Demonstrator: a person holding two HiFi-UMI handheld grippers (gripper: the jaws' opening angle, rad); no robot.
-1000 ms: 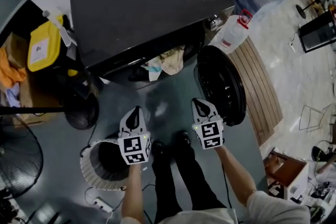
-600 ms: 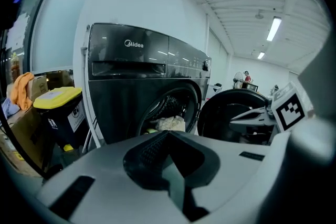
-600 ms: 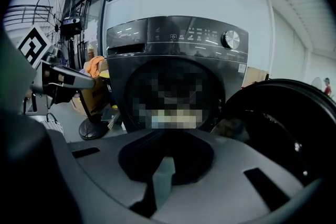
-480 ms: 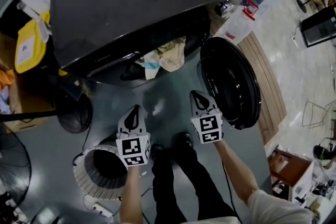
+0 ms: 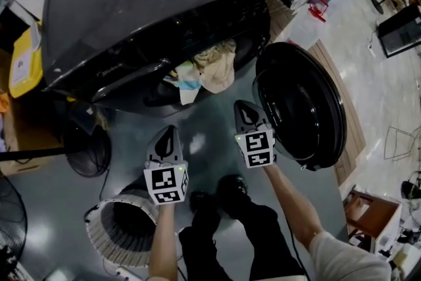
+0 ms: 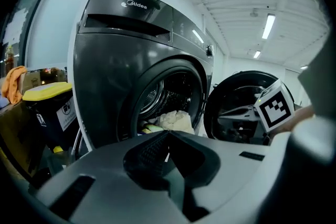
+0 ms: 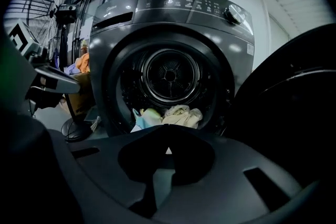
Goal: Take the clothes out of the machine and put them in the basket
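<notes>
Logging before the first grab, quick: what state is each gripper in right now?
Left gripper: closed, holding nothing.
Right gripper: closed, holding nothing.

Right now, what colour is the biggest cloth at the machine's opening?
The cloth is cream; the right gripper view shows it best.

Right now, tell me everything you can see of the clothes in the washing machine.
The clothes are a small crumpled heap of soft fabric: a cream piece on the right, a pale blue and white piece on the left, a hint of yellow-green behind. They lie at the bottom front of the washing machine's drum, spilling over the lower rim of the open port. They rest on the drum and rim only; nothing else touches them.
</notes>
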